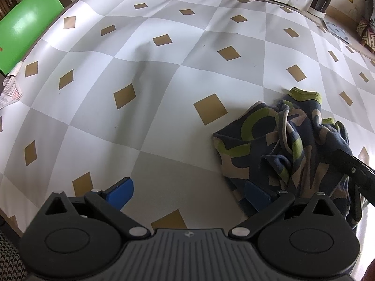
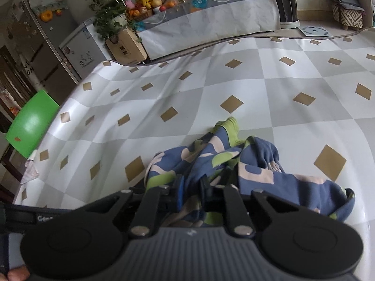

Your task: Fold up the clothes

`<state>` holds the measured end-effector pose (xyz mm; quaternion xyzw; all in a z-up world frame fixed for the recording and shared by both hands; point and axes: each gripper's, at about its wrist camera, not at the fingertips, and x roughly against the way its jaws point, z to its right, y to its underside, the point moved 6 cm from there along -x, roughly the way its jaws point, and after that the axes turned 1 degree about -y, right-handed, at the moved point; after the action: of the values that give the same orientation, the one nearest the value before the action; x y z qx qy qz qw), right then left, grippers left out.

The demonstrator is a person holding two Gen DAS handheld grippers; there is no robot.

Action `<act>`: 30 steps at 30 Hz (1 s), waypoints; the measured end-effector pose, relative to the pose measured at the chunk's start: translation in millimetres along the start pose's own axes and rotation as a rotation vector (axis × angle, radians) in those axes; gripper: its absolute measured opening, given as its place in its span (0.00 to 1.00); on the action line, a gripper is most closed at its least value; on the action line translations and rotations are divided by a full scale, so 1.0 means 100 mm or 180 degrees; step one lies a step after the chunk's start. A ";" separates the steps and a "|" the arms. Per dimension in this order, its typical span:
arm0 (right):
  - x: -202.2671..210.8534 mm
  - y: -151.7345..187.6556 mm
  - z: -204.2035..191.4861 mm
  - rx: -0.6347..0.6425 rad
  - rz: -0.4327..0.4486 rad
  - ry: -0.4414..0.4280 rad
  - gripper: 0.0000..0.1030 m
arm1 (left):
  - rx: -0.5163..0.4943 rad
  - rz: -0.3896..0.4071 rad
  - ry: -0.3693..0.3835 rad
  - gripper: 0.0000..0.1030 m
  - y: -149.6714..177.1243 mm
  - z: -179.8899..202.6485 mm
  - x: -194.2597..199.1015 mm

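Pinching one crumpled patterned garment [image 2: 236, 171] at six o'clock on the checked tablecloth [image 2: 211, 82], our right gripper [image 2: 191, 194] is nearly closed on its cloth. Our left gripper [image 1: 187, 194] gapes wide, holding nothing, one finger [image 1: 256, 194] touching the garment at three o'clock

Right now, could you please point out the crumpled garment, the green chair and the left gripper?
crumpled garment [image 2: 257, 175]: right wrist view, blue patterned fabric.
green chair [image 1: 28, 23]: left wrist view, seat surface.
left gripper [image 1: 187, 194]: left wrist view, gap between fingertips.

The garment [image 2: 234, 164] is lying crumpled at the near edge of the bench [image 2: 257, 89], the chair [image 2: 30, 124] is standing off its left side, and the fruit-laden side table [image 2: 211, 21] is sitting beyond its far edge.
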<state>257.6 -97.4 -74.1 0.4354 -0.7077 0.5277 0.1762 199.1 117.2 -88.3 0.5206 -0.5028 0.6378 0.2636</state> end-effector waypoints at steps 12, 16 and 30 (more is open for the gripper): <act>-0.15 0.04 0.11 -0.0296 -0.0153 0.0109 0.38 | -0.0291 -0.0078 0.0228 0.99 0.10 0.21 -0.02; -0.24 0.08 0.08 -0.0245 -0.0181 0.0185 0.39 | -0.0399 -0.0115 0.0316 0.99 0.14 0.27 -0.03; 0.04 -0.09 -0.17 -0.0228 0.0046 -0.0656 0.06 | -0.0904 -0.0045 0.0625 0.99 0.33 0.59 0.11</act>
<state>259.1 -84.8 -59.6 0.4756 -0.7436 0.4558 0.1141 190.9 49.3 -93.4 0.4168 -0.5561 0.6062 0.3868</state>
